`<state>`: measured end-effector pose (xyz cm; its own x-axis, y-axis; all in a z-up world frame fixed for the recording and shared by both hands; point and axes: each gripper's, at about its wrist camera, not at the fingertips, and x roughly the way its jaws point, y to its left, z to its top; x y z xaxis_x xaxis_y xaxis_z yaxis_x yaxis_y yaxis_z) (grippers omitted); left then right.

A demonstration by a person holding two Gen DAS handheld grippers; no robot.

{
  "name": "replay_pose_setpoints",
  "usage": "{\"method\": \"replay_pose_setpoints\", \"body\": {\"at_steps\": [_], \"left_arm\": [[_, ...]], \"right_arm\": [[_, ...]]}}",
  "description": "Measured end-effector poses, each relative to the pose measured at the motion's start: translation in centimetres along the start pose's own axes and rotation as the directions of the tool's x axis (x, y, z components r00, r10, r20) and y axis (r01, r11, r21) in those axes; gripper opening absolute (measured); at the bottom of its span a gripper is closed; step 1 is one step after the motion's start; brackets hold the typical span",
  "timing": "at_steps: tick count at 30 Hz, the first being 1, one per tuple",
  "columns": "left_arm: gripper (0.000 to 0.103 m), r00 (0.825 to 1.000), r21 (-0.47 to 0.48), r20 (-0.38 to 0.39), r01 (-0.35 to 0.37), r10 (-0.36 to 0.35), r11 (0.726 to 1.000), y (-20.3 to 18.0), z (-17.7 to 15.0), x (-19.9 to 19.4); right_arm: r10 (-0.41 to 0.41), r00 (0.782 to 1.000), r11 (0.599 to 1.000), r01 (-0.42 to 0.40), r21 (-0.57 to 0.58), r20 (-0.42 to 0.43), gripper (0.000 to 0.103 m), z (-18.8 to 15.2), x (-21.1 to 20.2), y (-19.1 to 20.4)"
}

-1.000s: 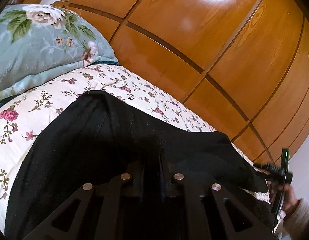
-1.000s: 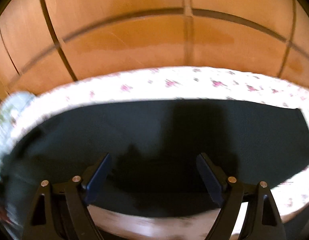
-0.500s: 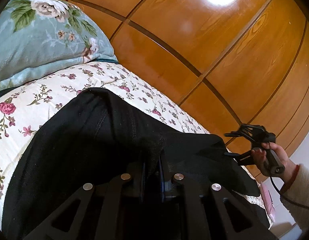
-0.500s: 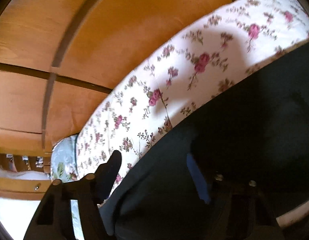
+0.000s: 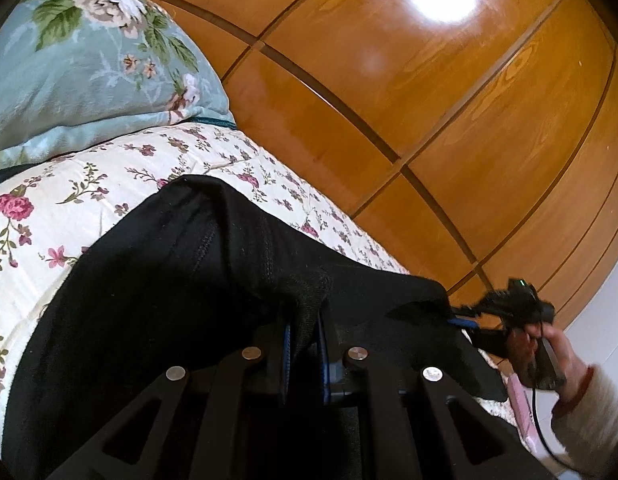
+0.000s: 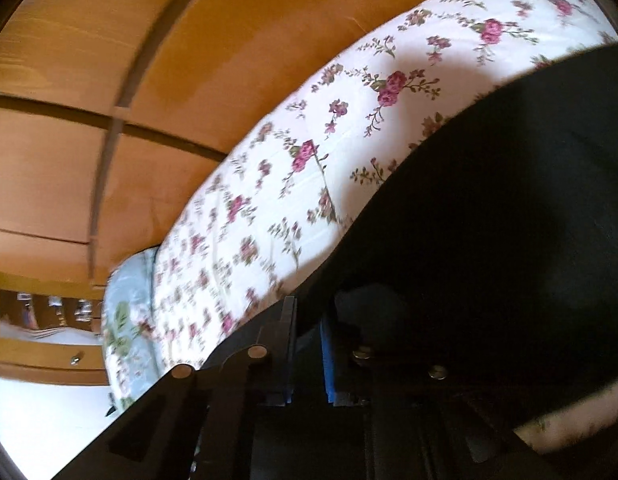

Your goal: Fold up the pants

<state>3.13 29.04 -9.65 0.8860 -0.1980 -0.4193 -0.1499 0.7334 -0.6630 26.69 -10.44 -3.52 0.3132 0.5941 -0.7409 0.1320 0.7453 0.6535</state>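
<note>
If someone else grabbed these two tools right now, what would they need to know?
Left gripper: shut on a raised bunch of the black pants.
Right gripper: its jaws are closing at the pants' edge, with dark cloth between them; whether they grip yet is unclear.
The pants lie spread on the floral bedspread, near the pillow.
Done: both ends reached.
Left: lift and fold, probably.

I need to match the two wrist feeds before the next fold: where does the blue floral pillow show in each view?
Left wrist view: the blue floral pillow fills the upper left, resting on the head end of the flowered bedspread, beyond the black pants.
Right wrist view: the pillow is a small blurred patch at lower left, at the far end of the bedspread.
Shared landmark: the wooden wardrobe doors behind the bed.
</note>
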Motion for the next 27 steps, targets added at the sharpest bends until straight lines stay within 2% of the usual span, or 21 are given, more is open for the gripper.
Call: {"method": "replay_pose_setpoints", "body": {"at_steps": [4, 7, 11, 16, 18, 21, 24, 27], "left_arm": [[0.010, 1.000, -0.004, 0.008, -0.010, 0.010, 1.000, -0.2, 0.4, -0.5], [0.010, 0.997, 0.007, 0.083, 0.001, -0.002, 1.000, -0.6, 1.1, -2.5], [0.011, 0.984, -0.025, 0.169, 0.052, -0.047, 0.998, -0.7, 1.9, -5.3], [0.011, 0.972, 0.025, 0.229, 0.043, -0.047, 0.999, -1.3, 0.9, -8.0], [0.011, 0.974, 0.012, 0.226, 0.033, -0.035, 0.999, -0.6, 0.3, -8.4], [0.011, 0.980, -0.059, 0.199, 0.021, -0.009, 0.998, 1.2, -0.8, -8.6], [0.013, 0.986, -0.118, 0.169, 0.020, 0.001, 0.993, 2.4, -2.0, -8.9], [0.031, 0.987, -0.165, 0.158, 0.015, 0.012, 0.986, 3.2, -3.3, -9.7]], "right_arm": [[0.056, 0.998, 0.998, -0.054, -0.041, 0.034, 0.010, -2.4, -2.8, -0.3], [0.102, 0.992, 0.989, -0.094, -0.111, 0.068, 0.010, -4.9, -5.0, -0.5], [0.161, 0.983, 0.969, -0.139, -0.204, 0.094, 0.010, -8.6, -7.0, -1.0], [0.152, 0.974, 0.927, -0.080, -0.367, 0.170, 0.010, -15.2, -8.9, -1.6], [0.150, 0.968, 0.915, -0.059, -0.398, 0.201, 0.010, -17.7, -8.8, -2.4], [0.184, 0.960, 0.914, -0.088, -0.396, 0.212, 0.010, -20.4, -8.0, -4.4], [0.168, 0.966, 0.910, -0.075, -0.407, 0.199, 0.010, -22.2, -6.4, -6.0], [0.154, 0.969, 0.904, -0.060, -0.424, 0.192, 0.010, -23.2, -4.9, -7.2]]}}
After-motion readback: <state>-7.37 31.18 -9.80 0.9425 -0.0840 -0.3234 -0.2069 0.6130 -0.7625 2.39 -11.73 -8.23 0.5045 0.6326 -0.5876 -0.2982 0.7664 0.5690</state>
